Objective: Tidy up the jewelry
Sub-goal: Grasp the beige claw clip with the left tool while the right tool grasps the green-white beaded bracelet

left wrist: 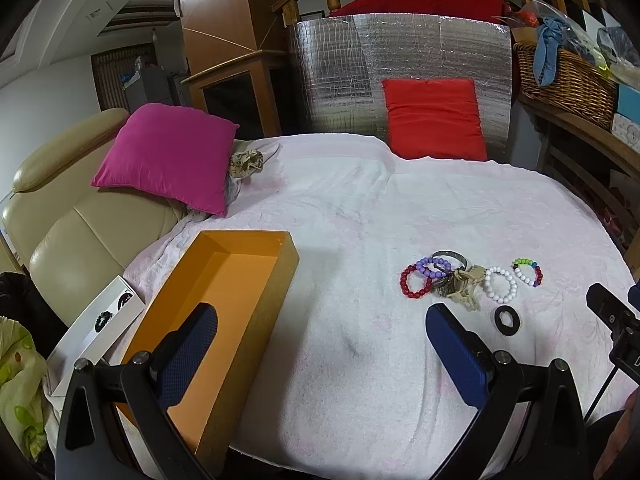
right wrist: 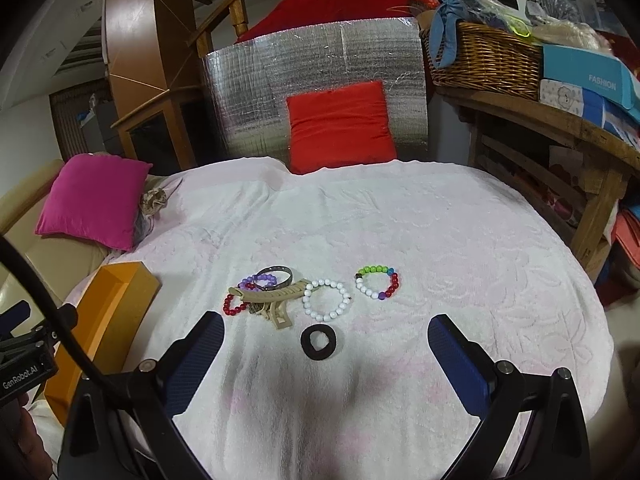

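An empty orange box lies on the white towel at the left; its corner shows in the right wrist view. Jewelry sits in a cluster: a red bead bracelet, purple bead bracelet, metal bangle, beige hair claw, white bead bracelet, multicolour bead bracelet and black ring. My right gripper is open just short of the black ring. My left gripper is open, its left finger over the box, the cluster ahead to the right.
A magenta pillow and a beige sofa arm lie left. A red cushion leans on a silver foil panel at the back. A wicker basket and boxes sit on a wooden shelf at right.
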### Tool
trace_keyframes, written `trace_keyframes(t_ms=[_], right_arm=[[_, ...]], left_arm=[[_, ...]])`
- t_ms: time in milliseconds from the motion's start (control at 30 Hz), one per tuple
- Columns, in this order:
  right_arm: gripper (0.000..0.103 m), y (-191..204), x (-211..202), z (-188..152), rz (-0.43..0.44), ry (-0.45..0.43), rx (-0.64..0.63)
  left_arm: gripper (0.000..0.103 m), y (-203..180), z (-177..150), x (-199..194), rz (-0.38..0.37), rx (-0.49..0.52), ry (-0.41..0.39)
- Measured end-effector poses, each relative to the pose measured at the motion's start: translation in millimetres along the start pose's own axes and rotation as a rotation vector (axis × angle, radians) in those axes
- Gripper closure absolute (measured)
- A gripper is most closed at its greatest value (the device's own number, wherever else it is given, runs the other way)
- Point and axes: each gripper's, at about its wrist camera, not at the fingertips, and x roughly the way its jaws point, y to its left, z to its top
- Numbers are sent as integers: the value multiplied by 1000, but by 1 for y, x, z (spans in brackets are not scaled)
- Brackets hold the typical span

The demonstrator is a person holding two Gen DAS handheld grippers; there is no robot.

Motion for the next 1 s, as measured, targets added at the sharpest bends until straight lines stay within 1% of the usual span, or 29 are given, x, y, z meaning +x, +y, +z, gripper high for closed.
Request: trace_keyframes(t_ms=[200, 300, 400, 500, 533, 667, 733, 800, 900, 933, 1000], right_arm=[[0, -5, 6, 3, -5, -4, 4], [0, -11, 13, 7, -13, -8, -1], [0, -29, 26, 14, -19, -11, -2], [0, -60, 47, 22, -40, 4, 43], [0, -71, 53, 24, -40, 13, 71], [0, -118, 75, 26, -10, 35, 245], [0, -132, 87, 25, 26, 75, 318], [0, -139, 96, 24, 57, 107, 360], [0, -143, 105, 22, 76, 134, 383], [0, -145, 107, 22, 82, 138, 390], [0, -146, 114, 24, 88, 145, 392]], left_arm=[[0, -3, 2, 5, 2, 7, 6], [0, -6, 4, 13, -16, 7, 24], [0, -11, 12, 33, -81, -22, 66], [0, -17, 17, 57, -131, -55, 108], [0, -21, 19, 69, -175, -81, 134], [0, -36, 21, 100, -274, -141, 181], [0, -47, 22, 116, -332, -164, 205], [0, -57, 22, 126, -380, -176, 214], [6, -72, 23, 141, -439, -176, 231], [9, -77, 22, 146, -464, -176, 242], [21, -87, 21, 160, -515, -189, 280]])
